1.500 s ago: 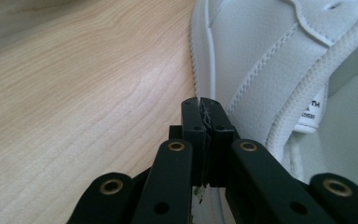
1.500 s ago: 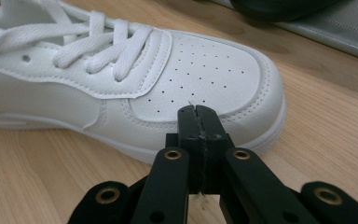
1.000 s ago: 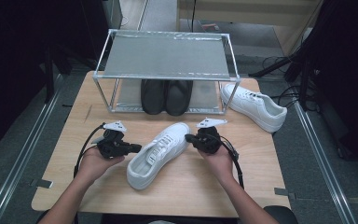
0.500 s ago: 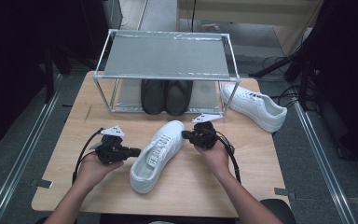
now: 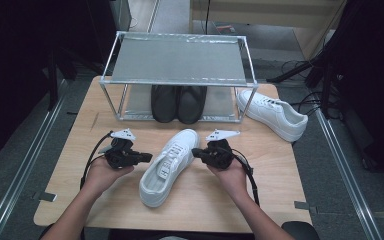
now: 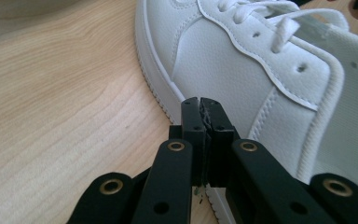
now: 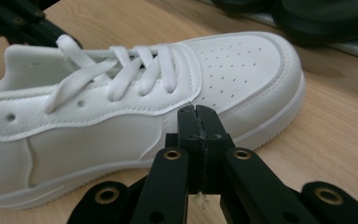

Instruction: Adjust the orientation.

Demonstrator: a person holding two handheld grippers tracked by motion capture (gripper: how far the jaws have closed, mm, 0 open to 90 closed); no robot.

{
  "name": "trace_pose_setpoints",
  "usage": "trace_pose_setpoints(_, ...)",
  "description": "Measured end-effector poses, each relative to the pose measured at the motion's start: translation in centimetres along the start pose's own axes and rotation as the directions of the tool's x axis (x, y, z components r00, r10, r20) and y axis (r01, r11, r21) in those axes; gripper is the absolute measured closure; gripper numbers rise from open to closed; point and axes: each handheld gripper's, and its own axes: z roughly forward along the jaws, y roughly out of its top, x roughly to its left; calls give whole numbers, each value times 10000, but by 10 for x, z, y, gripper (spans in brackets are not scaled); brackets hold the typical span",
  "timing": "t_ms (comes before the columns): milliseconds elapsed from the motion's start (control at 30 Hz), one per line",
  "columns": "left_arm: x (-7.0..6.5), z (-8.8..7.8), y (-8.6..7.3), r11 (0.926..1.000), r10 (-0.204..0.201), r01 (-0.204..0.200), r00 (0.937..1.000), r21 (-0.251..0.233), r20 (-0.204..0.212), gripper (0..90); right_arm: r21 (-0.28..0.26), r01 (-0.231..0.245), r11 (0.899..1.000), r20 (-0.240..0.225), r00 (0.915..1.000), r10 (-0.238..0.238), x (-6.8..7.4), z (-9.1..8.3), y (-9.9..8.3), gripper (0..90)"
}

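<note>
Dark surroundings frame a light wooden table (image 5: pixel 80 150), with grey floor and metal rails on either side. At the far end of the table stands a metal-framed shoe rack (image 5: pixel 180 60) with a mesh top shelf; a pair of black shoes (image 5: pixel 177 102) sits on its lower level.

Going from left to right across the near half of the table: the person's left hand holds the left gripper (image 5: pixel 147 158), its black jaws pressed together with nothing between them, tips pointing at the side of a white sneaker (image 5: pixel 170 165). In the left gripper view the closed tips sit just beside the sneaker's heel-side panel. The sneaker lies upright in the middle of the table, toe angled toward the rack. On its other side the right gripper (image 5: pixel 196 151) is likewise closed and empty, tips near the shoe's toe side. Further right, beside the rack, rests a second white sneaker (image 5: pixel 272 114).
</note>
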Motion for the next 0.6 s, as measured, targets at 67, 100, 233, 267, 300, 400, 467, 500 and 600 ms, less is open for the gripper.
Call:
trace_pose_setpoints(67,2,4,3,10000,69,-69,9999,3,83,890,42,5,10000,8,10000,-6,3,-1,-3,900)
trace_pose_setpoints(100,2,5,4,10000,36,-36,9999,-2,106,890,67,5,10000,0,10000,-5,4,-1,-4,900)
trace_pose_setpoints(233,3,11,10,9998,151,-155,9996,160,229,891,111,52,9999,-113,9999,-51,11,-3,-9,900)
trace_pose_setpoints(267,3,12,11,9996,210,-214,9994,177,264,890,164,15,9999,-156,9999,-13,14,-3,-11,900)
trace_pose_setpoints(300,1,13,13,9995,260,-265,9993,192,253,890,183,78,9998,-202,9998,-75,16,-2,-12,900)
trace_pose_setpoints(400,-2,16,14,9985,442,-448,9988,319,211,890,301,146,9994,-323,9994,-136,22,-1,-14,900)
trace_pose_setpoints(467,-2,16,14,9985,449,-455,9988,305,197,890,388,187,9991,-372,9992,-173,24,2,-15,900)
trace_pose_setpoints(500,-1,16,14,9986,405,-412,9989,320,238,890,459,195,9988,-395,9991,-177,24,3,-15,900)
trace_pose_setpoints(600,-2,16,13,9991,333,-339,9992,266,221,890,590,274,9979,-460,9986,-246,26,9,-16,900)
